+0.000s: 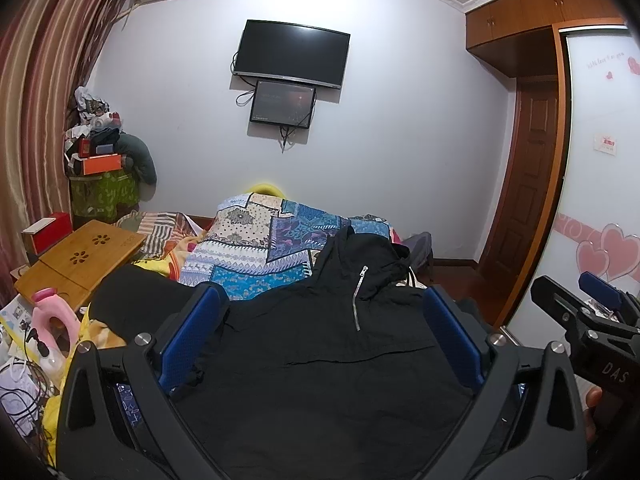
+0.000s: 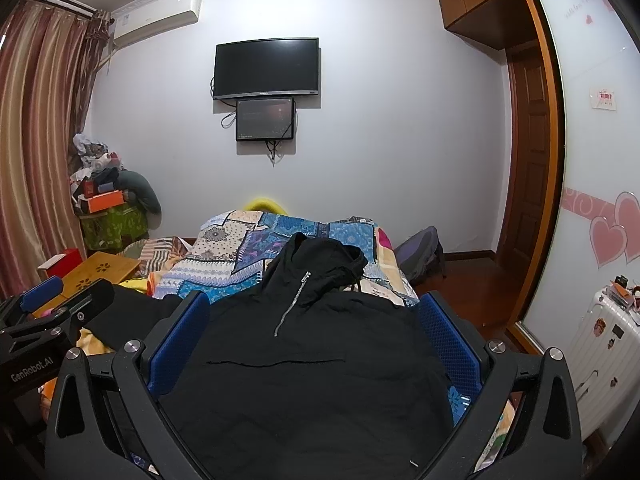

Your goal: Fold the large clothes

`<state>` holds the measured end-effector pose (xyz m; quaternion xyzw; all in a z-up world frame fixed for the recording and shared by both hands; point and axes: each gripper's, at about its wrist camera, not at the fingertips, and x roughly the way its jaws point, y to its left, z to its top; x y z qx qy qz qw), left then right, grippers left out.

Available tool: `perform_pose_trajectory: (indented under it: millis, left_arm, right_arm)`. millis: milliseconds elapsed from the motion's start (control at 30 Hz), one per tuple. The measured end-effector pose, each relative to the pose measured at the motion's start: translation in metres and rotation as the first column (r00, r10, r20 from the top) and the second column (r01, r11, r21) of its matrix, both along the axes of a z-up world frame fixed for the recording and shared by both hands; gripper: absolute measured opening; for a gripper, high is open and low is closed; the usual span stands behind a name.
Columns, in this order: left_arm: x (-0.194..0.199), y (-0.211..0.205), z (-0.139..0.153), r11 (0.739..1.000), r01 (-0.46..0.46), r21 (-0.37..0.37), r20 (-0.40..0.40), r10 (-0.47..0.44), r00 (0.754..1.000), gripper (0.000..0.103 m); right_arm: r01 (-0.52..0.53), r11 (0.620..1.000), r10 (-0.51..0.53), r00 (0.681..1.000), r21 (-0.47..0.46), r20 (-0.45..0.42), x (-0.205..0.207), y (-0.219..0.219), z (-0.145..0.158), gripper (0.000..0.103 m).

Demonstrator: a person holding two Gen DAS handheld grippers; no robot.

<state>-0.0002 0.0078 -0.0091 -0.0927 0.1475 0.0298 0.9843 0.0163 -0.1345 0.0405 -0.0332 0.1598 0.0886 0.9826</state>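
A large black hooded jacket (image 1: 328,360) with a silver zipper lies spread front-up on the bed, hood toward the far wall; it also shows in the right wrist view (image 2: 304,368). One sleeve stretches out to the left (image 1: 132,296). My left gripper (image 1: 324,336) is open and empty, hovering above the jacket's body. My right gripper (image 2: 312,340) is open and empty, also above the jacket. The right gripper shows at the right edge of the left wrist view (image 1: 580,308); the left gripper shows at the left edge of the right wrist view (image 2: 60,300).
A patchwork quilt (image 1: 260,248) covers the bed beyond the hood. A bamboo lap table (image 1: 80,260) and a pink bottle (image 1: 52,320) with cables lie at left. A backpack (image 2: 420,256) sits at the far right; a white suitcase (image 2: 600,344) stands by the wardrobe.
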Motion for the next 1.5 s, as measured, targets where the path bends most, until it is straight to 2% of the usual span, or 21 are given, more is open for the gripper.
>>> perform_pose_trajectory:
  millis: [267, 533, 633, 767, 867, 933, 1067, 1200, 1333, 1433, 1500]
  left_arm:
    - [0.006, 0.011, -0.003, 1.0, -0.029, 0.008, -0.008, 0.03, 1.0, 0.102]
    - [0.024, 0.059, -0.003, 0.991, -0.133, 0.016, -0.004, 0.133, 0.991, 0.102]
    - [0.032, 0.084, -0.001, 0.979, -0.201, 0.027, 0.006, 0.201, 0.979, 0.102]
    - [0.048, 0.121, -0.004, 0.943, -0.322, 0.083, 0.01, 0.322, 0.947, 0.102]
    - [0.061, 0.153, -0.012, 0.935, -0.348, 0.076, -0.019, 0.35, 0.937, 0.102]
    - [0.07, 0.182, -0.021, 0.932, -0.359, 0.04, -0.053, 0.361, 0.931, 0.102]
    - [0.091, 0.238, -0.045, 0.906, -0.423, -0.026, -0.159, 0.414, 0.896, 0.102]
    - [0.112, 0.293, -0.08, 0.886, -0.454, -0.092, -0.291, 0.412, 0.863, 0.102]
    - [0.131, 0.33, -0.121, 0.869, -0.468, -0.161, -0.424, 0.367, 0.828, 0.085]
    - [0.139, 0.352, -0.154, 0.837, -0.471, -0.278, -0.502, 0.292, 0.814, 0.081]
    - [0.142, 0.367, -0.175, 0.803, -0.479, -0.355, -0.544, 0.239, 0.804, 0.073]
  right_arm:
    - [0.015, 1.0, -0.015, 1.0, -0.006, -0.006, 0.009, 0.0, -0.003, 0.103]
    - [0.058, 0.998, -0.058, 0.998, -0.029, 0.0, 0.026, -0.007, -0.008, 0.103]
    - [0.061, 0.997, -0.061, 0.998, -0.041, 0.0, 0.037, -0.009, -0.01, 0.103]
    - [0.079, 0.995, -0.079, 0.997, -0.058, 0.002, 0.052, -0.011, -0.012, 0.103]
    - [0.079, 0.996, -0.081, 0.996, -0.051, -0.029, 0.068, -0.015, -0.017, 0.103]
    - [0.065, 0.997, -0.067, 0.996, -0.039, -0.066, 0.08, -0.019, -0.021, 0.103]
    - [0.075, 0.997, -0.079, 0.989, -0.035, -0.125, 0.105, -0.022, -0.031, 0.103]
    - [0.105, 0.992, -0.115, 0.981, -0.068, -0.156, 0.126, -0.024, -0.039, 0.103]
    - [0.111, 0.991, -0.124, 0.97, -0.074, -0.207, 0.147, -0.023, -0.05, 0.103]
    - [0.085, 0.994, -0.101, 0.961, -0.073, -0.257, 0.16, -0.019, -0.06, 0.102]
    - [0.065, 0.996, -0.081, 0.956, -0.067, -0.282, 0.167, -0.014, -0.066, 0.1]
